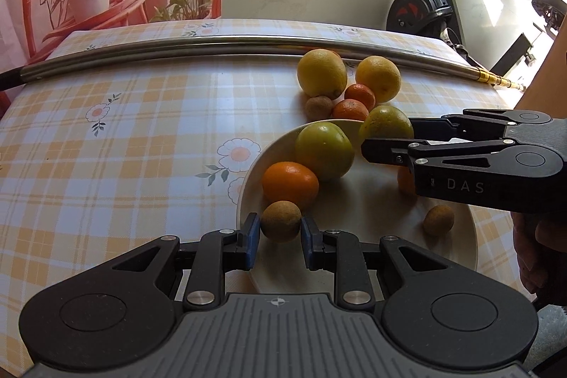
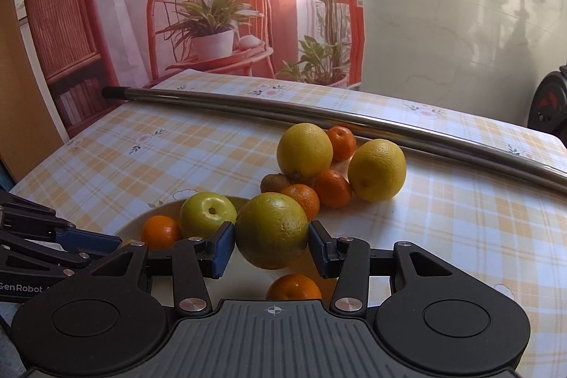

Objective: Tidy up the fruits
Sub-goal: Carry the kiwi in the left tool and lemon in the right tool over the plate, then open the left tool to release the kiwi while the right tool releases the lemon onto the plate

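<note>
- Left gripper, low over the near rim of the cream plate: blue pads either side of a small brown fruit, gap narrow, contact not quite confirmed from the left wrist view. Rough, matte, near-spherical skin; likely to squirt sideways out of flat pads if pinched off-centre.
- Just behind it on the plate: glossy orange mandarin touching a smooth green apple. Both round, both free to roll if nudged by a departing finger.
- Further right on the plate: second small brown fruit, lying alone.
- Right gripper, jaws wide and pressed against both flanks of a large green-yellow citrus, held above the plate's far edge. Dimpled, waxy rind, heavy-looking; risk of slipping down onto the mandarin directly beneath, or of clipping the apple on descent.
- Beyond the plate, on the checked vinyl tablecloth: pile of two yellow lemons, small mandarins and a brown fruit, unsorted, resting near a polished metal pole. Slick cloth, round fruit; one knock could scatter the heap.
</note>
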Motion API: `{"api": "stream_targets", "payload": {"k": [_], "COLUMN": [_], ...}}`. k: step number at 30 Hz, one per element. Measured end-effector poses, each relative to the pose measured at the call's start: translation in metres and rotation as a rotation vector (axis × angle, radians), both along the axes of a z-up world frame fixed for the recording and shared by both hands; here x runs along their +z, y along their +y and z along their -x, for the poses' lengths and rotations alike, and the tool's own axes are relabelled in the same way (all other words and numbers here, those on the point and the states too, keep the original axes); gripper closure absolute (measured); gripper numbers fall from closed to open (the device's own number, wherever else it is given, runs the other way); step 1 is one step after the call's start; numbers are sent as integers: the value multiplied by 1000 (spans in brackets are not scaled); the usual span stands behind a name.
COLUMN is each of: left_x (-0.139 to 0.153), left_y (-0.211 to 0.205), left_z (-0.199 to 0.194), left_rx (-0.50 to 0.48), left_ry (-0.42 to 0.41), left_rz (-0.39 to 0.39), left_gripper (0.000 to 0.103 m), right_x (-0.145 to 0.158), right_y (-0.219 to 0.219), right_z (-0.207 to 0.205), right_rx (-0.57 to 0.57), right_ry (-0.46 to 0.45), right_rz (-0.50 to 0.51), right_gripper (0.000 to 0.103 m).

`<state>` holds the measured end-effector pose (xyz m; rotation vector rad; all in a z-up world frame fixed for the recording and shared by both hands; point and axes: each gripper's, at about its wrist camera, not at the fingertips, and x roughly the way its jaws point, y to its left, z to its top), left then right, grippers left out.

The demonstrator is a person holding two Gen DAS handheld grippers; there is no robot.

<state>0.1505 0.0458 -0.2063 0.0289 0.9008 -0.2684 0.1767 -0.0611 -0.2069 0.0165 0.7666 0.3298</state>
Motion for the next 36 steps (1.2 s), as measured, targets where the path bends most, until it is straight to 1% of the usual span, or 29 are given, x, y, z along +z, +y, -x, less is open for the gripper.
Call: {"api": "stream_targets", "payload": {"k": [3, 8, 21, 28, 32, 36], "left_x": [0, 0, 4, 7, 10, 12], "left_y": [0, 0, 4, 6, 8, 10], "left_z": [0, 1, 3, 6, 7, 8], "left_rx": [2, 2, 23, 36, 46, 57], "left_ry": [-9, -19, -54, -82, -103, -121], "left_rz": [-6, -7, 30, 52, 68, 88], "left_gripper": [77, 77, 76, 77, 76, 76], "right_x": [-4, -9, -11, -3, 8, 17], "right_y": [5, 5, 5, 4, -9, -36], "right_z": [-4, -6, -2, 5, 12, 19], "right_rx": [14, 4, -7, -8, -57, -161], "right_ry": [10, 22, 26, -20, -67, -111], "right_rz": [20, 26, 35, 46, 0, -74], "right_gripper": [61, 61, 61, 61, 61, 59]}}
